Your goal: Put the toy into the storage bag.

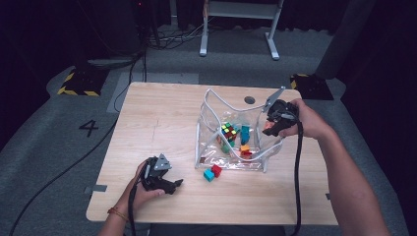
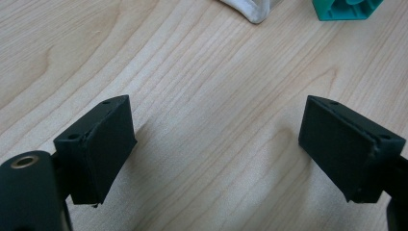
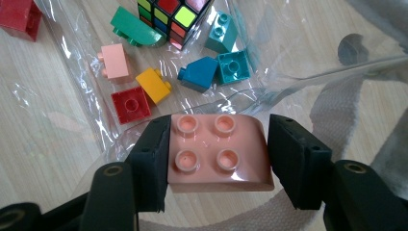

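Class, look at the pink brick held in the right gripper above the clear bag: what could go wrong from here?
1. The right gripper holds the pink brick by its smooth sides; it might slip early.
2. The clear bag is floppy; its white strap could catch the gripper or deflect the brick onto the table.
3. A dropped brick may bounce off the puzzle cube and scatter the small bricks.
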A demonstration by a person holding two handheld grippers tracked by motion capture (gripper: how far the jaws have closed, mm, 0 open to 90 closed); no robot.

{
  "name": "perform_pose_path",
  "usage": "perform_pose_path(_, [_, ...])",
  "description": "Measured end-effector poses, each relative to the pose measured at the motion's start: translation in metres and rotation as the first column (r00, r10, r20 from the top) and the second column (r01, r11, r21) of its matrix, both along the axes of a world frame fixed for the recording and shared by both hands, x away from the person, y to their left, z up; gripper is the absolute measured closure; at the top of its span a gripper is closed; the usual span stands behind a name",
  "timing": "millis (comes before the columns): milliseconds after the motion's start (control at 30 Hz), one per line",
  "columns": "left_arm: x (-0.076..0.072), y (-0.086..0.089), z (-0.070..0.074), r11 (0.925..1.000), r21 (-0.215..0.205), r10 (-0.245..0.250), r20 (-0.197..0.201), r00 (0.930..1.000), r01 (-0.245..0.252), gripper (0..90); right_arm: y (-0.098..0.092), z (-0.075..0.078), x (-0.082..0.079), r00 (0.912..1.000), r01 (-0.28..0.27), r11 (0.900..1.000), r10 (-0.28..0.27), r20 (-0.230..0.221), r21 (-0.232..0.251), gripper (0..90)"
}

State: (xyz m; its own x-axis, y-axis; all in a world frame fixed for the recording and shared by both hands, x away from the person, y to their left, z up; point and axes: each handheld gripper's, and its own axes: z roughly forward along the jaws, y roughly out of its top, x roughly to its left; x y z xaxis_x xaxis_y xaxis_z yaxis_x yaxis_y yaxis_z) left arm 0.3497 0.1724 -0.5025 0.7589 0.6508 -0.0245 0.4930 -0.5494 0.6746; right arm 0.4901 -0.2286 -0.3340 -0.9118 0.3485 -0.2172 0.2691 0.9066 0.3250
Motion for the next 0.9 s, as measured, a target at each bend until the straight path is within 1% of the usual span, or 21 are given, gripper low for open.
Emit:
perform_pose_path(100, [0.000, 0.000, 0.000, 1.0000, 0.000, 0.000, 0.000, 1.0000, 0.000, 12.5, -0.001, 0.000, -0.001, 1.0000, -0.005, 1.000, 0.005, 0.004, 0.017, 43.5])
perform_pose_path(167, [0.000, 0.000, 0.000, 1.0000, 0.000, 0.000, 0.000, 1.0000, 0.000, 12.5, -0.002, 0.002, -0.003, 0.9999, 0.000, 0.999, 0.000, 0.012, 0.038, 43.1])
perform_pose_path(200, [0.000, 0.000, 0.000, 1.0000, -0.001, 0.001, 0.000, 1.0000, -0.001, 12.5, -0.002, 0.003, -0.005, 0.9998, -0.001, 0.999, 0.000, 0.022, 0.051, 42.4])
perform_pose_path(267, [0.000, 0.000, 0.000, 1.0000, 0.000, 0.000, -0.001, 1.0000, 0.000, 12.5, -0.005, 0.005, -0.007, 0.9992, -0.012, 0.996, 0.009, 0.038, 0.087, 38.1])
perform_pose_path(300, [0.000, 0.000, 0.000, 1.0000, -0.001, 0.000, -0.001, 1.0000, 0.000, 12.5, -0.006, 0.007, -0.009, 0.9983, -0.016, 0.995, 0.010, 0.057, 0.103, 36.1])
perform_pose_path(333, [0.000, 0.000, 0.000, 1.0000, -0.001, 0.000, -0.001, 1.0000, 0.000, 12.5, -0.009, 0.008, -0.011, 0.9975, -0.009, 0.991, 0.000, 0.071, 0.135, 35.9])
perform_pose_path(367, [0.000, 0.000, 0.000, 1.0000, -0.001, 0.000, -0.001, 1.0000, 0.000, 12.5, -0.010, 0.009, -0.012, 0.9968, -0.007, 0.988, -0.006, 0.079, 0.154, 35.8])
perform_pose_path(400, [0.000, 0.000, 0.000, 1.0000, -0.001, 0.000, -0.001, 1.0000, 0.000, 12.5, -0.013, 0.011, -0.016, 0.9947, -0.016, 0.984, -0.002, 0.103, 0.176, 35.5])
perform_pose_path(433, [0.000, 0.000, 0.000, 1.0000, -0.001, 0.000, -0.001, 1.0000, 0.000, 12.5, -0.015, 0.013, -0.018, 0.9940, -0.021, 0.980, -0.001, 0.110, 0.196, 35.4])
perform_pose_path(467, [0.000, 0.000, 0.000, 1.0000, -0.001, 0.001, 0.001, 1.0000, -0.001, 12.5, -0.018, 0.015, -0.022, 0.9918, -0.020, 0.977, -0.007, 0.128, 0.211, 34.7])
perform_pose_path(500, [0.000, 0.000, 0.000, 1.0000, -0.001, 0.000, -0.001, 1.0000, 0.000, 12.5, -0.022, 0.017, -0.026, 0.9893, -0.026, 0.970, -0.010, 0.146, 0.240, 33.7])
perform_pose_path(533, [0.000, 0.000, 0.000, 1.0000, -0.001, 0.000, -0.001, 1.0000, 0.000, 12.5, -0.024, 0.018, -0.029, 0.9883, -0.023, 0.962, -0.019, 0.151, 0.270, 33.1])
perform_pose_path(567, [0.000, 0.000, 0.000, 1.0000, -0.001, 0.000, -0.001, 1.0000, 0.000, 12.5, -0.027, 0.019, -0.033, 0.9874, -0.015, 0.951, -0.034, 0.155, 0.309, 32.3])
perform_pose_path(633, [0.000, 0.000, 0.000, 1.0000, -0.001, 0.000, -0.001, 1.0000, 0.000, 12.5, -0.036, 0.022, -0.040, 0.9801, -0.035, 0.926, -0.042, 0.194, 0.376, 30.4])
perform_pose_path(667, [0.000, 0.000, 0.000, 1.0000, 0.000, 0.000, -0.001, 1.0000, 0.000, 12.5, -0.039, 0.022, -0.043, 0.9786, -0.038, 0.916, -0.047, 0.200, 0.400, 30.2])
perform_pose_path(700, [0.000, 0.000, 0.000, 1.0000, -0.001, 0.000, -0.001, 1.0000, 0.000, 12.5, -0.043, 0.022, -0.046, 0.9773, -0.042, 0.901, -0.053, 0.205, 0.432, 30.1])
perform_pose_path(733, [0.000, 0.000, 0.000, 1.0000, -0.001, 0.000, -0.001, 1.0000, 0.000, 12.5, -0.046, 0.023, -0.049, 0.9764, -0.042, 0.889, -0.060, 0.208, 0.455, 29.5])
perform_pose_path(800, [0.000, 0.000, 0.000, 1.0000, 0.000, 0.000, -0.001, 1.0000, 0.000, 12.5, -0.054, 0.023, -0.056, 0.9701, -0.037, 0.871, -0.086, 0.227, 0.489, 29.1])
perform_pose_path(867, [0.000, 0.000, 0.000, 1.0000, -0.001, 0.000, -0.001, 1.0000, 0.000, 12.5, -0.060, 0.022, -0.062, 0.9670, -0.029, 0.861, -0.104, 0.232, 0.507, 28.5])
perform_pose_path(900, [0.000, 0.000, 0.000, 1.0000, -0.001, 0.000, -0.001, 1.0000, 0.000, 12.5, -0.063, 0.022, -0.065, 0.9640, -0.035, 0.854, -0.108, 0.243, 0.520, 28.5])
